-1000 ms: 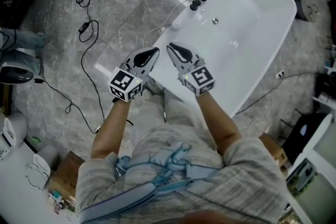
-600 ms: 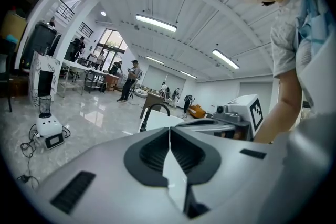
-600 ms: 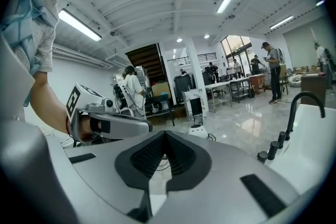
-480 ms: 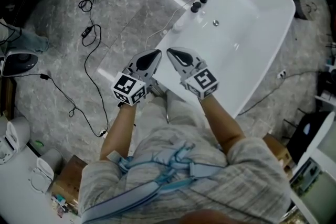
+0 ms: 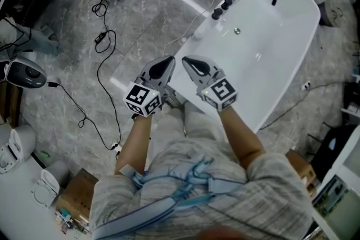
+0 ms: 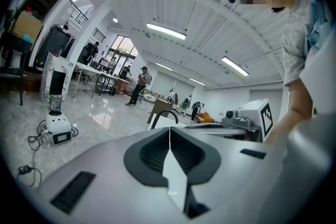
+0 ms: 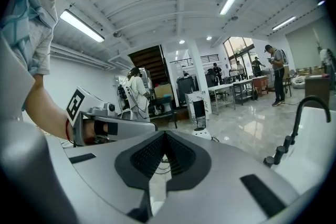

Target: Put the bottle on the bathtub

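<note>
The left hand-held gripper (image 5: 164,66) and right hand-held gripper (image 5: 190,63) are held closed on nothing at the bathtub's (image 5: 270,70) near left corner. The bottle (image 5: 197,33), perhaps the small white shape, is seen on the left rim, near the knobs (image 5: 225,5).

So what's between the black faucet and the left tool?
Head view: a row of black knobs, a small pale object too blurred to name, then bare bathtub rim.

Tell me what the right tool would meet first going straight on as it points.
Likely nothing near: the right tool, shut, points between the left tool and the bathtub over the floor; a blender stands far ahead.
</note>
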Tool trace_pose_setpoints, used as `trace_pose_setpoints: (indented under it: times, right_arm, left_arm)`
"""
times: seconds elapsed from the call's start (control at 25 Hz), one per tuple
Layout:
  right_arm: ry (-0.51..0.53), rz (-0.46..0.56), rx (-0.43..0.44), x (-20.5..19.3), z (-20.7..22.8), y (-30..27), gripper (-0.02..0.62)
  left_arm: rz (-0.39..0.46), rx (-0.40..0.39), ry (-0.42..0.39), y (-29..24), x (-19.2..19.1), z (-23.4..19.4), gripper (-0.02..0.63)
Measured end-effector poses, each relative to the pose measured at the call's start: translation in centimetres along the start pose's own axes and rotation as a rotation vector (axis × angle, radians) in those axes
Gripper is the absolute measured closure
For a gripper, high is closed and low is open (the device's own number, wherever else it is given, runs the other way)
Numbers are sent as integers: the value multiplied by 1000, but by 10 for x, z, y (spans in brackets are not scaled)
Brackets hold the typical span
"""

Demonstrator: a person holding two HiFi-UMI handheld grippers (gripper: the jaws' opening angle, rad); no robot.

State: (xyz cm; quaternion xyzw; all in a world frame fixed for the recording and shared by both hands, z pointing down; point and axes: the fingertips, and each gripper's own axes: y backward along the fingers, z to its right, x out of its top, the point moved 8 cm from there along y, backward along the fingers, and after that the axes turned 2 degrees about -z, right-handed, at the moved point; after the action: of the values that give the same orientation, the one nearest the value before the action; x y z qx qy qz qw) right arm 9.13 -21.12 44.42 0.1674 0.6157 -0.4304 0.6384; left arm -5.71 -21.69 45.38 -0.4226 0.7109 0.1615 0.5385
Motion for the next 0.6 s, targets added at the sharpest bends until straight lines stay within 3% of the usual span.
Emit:
trace_pose_setpoints:
  times: [0.6]
  right_arm:
    - [17,-7,2,-6,-5,-3,592]
  left_arm:
    - [-1,12,6,11,-5,0,601]
